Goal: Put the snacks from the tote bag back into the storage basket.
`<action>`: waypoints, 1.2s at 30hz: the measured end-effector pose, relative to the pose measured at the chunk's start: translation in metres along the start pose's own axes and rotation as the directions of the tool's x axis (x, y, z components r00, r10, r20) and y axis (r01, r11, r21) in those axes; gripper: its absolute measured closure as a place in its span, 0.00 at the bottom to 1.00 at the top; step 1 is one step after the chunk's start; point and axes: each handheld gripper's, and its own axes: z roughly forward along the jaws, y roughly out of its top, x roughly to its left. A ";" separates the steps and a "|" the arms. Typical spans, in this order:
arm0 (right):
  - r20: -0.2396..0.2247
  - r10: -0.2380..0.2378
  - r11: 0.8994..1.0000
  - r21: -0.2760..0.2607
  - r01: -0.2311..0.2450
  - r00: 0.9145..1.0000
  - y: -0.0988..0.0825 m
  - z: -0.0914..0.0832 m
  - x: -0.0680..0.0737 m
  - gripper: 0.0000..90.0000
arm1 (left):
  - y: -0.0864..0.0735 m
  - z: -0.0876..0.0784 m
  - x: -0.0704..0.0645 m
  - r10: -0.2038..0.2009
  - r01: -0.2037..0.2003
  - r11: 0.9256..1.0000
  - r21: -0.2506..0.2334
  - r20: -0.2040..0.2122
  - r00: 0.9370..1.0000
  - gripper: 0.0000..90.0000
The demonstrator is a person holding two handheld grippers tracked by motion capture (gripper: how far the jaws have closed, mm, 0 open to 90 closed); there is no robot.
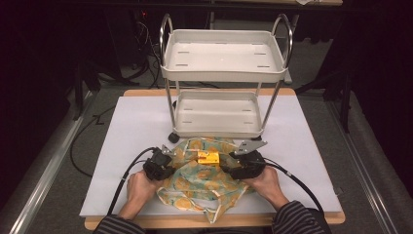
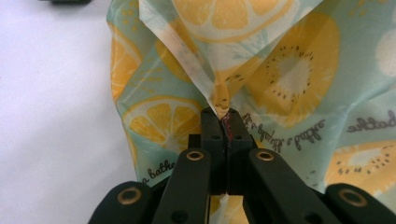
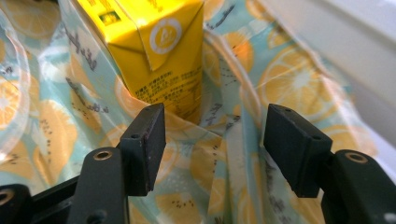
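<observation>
The left gripper (image 2: 223,122) jaws are clamped on the bag (image 1: 204,180) edge on the tabletop (image 1: 131,126). The right gripper (image 3: 212,140) jaws stand wide, holding nothing. The carton (image 3: 149,51) sits partly inside the bag; full insertion remains.

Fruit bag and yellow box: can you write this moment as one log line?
left tongs: shut on fruit bag | right tongs: open, behind yellow box | box: in bag

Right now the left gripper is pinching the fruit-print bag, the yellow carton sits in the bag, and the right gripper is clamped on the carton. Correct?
Not quite. The right gripper stands open with nothing pressed between its pads, as the right gripper view shows. The rest holds: the left gripper pinches the fruit-print bag, and the yellow carton sits in it.
</observation>
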 end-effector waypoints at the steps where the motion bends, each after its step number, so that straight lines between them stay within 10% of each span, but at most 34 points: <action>1: -0.003 -0.002 1.000 0.015 0.002 1.000 0.000 0.003 0.000 0.44 | 0.000 0.000 0.000 0.000 0.000 1.000 0.000 0.001 1.000 1.00; 15: 0.034 -0.044 0.986 0.165 0.038 0.998 -0.014 0.031 0.001 0.43 | 0.000 -0.012 0.000 -0.028 0.031 0.997 -0.077 0.043 0.999 0.81; 22: 0.030 -0.029 0.986 0.163 0.024 0.999 -0.015 0.031 0.001 0.43 | 0.002 -0.042 -0.002 -0.047 0.062 0.973 -0.221 0.073 0.996 0.60; 36: 0.030 -0.029 0.986 0.164 0.023 0.999 -0.015 0.032 0.002 0.44 | 0.017 -0.077 -0.024 0.042 -0.011 0.948 -0.318 0.090 0.995 0.50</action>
